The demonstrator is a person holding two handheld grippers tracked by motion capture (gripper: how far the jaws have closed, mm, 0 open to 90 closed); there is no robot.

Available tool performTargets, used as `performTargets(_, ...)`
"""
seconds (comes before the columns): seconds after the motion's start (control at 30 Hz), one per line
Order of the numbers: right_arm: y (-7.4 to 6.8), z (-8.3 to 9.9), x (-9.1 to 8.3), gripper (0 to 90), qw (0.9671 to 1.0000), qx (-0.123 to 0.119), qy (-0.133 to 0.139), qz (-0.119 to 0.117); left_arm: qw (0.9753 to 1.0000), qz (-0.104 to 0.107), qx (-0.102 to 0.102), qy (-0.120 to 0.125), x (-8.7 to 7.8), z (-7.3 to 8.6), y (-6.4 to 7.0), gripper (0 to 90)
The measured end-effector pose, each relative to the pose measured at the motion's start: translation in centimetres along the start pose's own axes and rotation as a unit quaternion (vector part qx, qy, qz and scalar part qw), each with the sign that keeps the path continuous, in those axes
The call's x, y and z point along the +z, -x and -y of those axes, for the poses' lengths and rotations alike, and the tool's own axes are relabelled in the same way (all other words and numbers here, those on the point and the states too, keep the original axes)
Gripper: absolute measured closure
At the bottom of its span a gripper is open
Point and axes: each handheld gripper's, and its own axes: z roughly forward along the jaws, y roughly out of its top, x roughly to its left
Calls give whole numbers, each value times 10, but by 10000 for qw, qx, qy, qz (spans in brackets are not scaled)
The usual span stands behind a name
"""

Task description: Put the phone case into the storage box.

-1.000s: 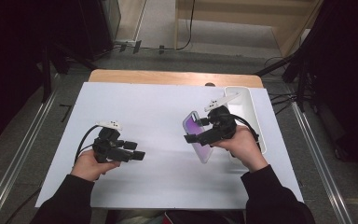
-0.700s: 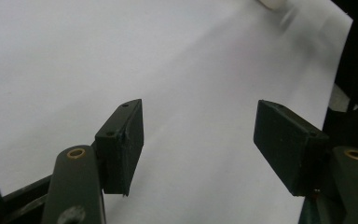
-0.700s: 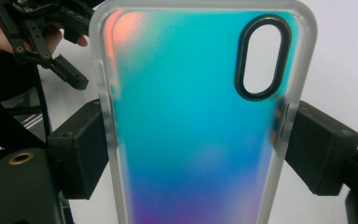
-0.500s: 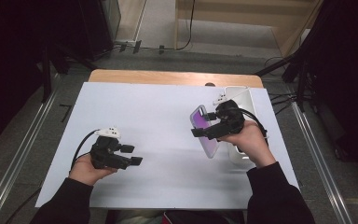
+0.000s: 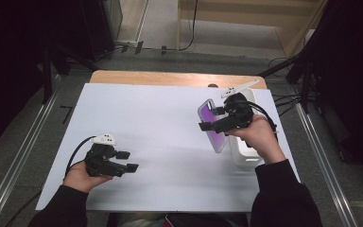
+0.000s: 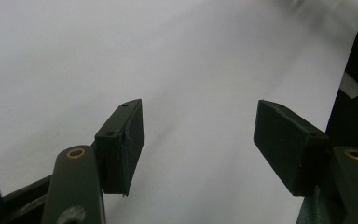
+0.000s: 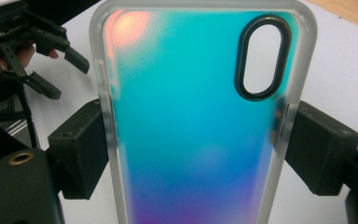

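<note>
Two black jaws of the right gripper (image 7: 196, 154) clamp the iridescent translucent-rimmed phone case (image 7: 193, 116); keep pressure even, left gripper (image 6: 198, 144) gaping empty

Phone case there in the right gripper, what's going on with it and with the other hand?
A person holds a gripper in each hand at a white-covered table. The right gripper has its jaws shut on the long edges of an iridescent phone case, holding it above the table beside a white box. The left gripper is near the table's left front, jaws open with nothing between them.
</note>
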Motion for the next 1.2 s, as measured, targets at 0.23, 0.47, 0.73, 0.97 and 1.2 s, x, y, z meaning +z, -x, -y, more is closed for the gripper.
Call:
performTargets(0.23,9,-8,-14,149,9999,15,66,127,10000,17,-47,-2,1,1,-2,329)
performTargets(0.47,18,-15,-26,149,9996,67,168,238,9999,29,-87,43,-1,1,-3,329)
performTargets(0.73,30,-18,-38,149,9986,220,301,385,9999,19,-134,76,-1,1,-5,328)
performTargets(0.97,44,-15,-47,149,9956,442,488,671,9997,97,-190,103,0,1,-6,328)
performTargets(1.2,52,-10,-54,149,9913,589,651,980,9996,60,-234,135,-1,2,-5,327)
